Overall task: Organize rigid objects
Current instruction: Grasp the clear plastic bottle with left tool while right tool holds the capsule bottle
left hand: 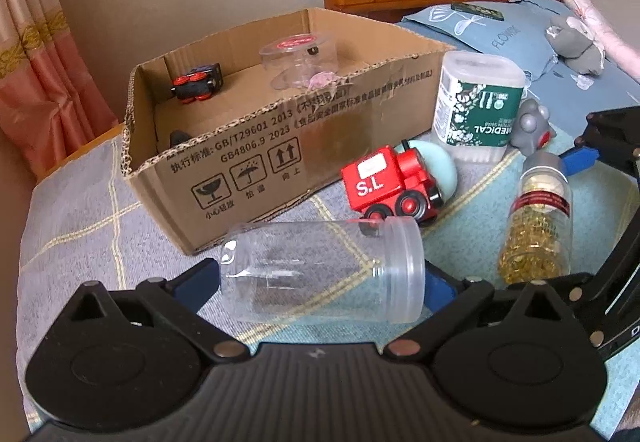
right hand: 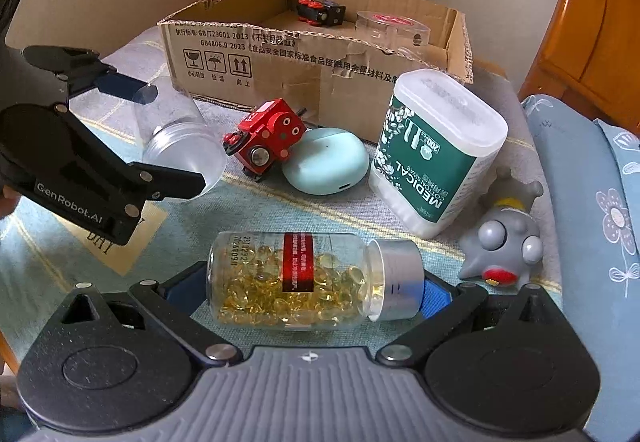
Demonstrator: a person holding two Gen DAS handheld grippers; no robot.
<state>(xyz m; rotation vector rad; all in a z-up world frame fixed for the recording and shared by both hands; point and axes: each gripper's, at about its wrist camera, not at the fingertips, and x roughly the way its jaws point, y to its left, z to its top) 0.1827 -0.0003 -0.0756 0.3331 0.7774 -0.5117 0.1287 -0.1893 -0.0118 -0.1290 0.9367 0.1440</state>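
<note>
I count two things already in the cardboard box (left hand: 240,170) near the bed's edge, five still loose: my left jaws gape around the empty jar (left hand: 320,274), right jaws straddle the capsule bottle (right hand: 304,282), neither visibly pinched.

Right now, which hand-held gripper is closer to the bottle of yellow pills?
Right. The right hand-held gripper has its fingers on either side of the pill bottle; the left hand-held gripper is further off, around the empty clear jar.
</note>
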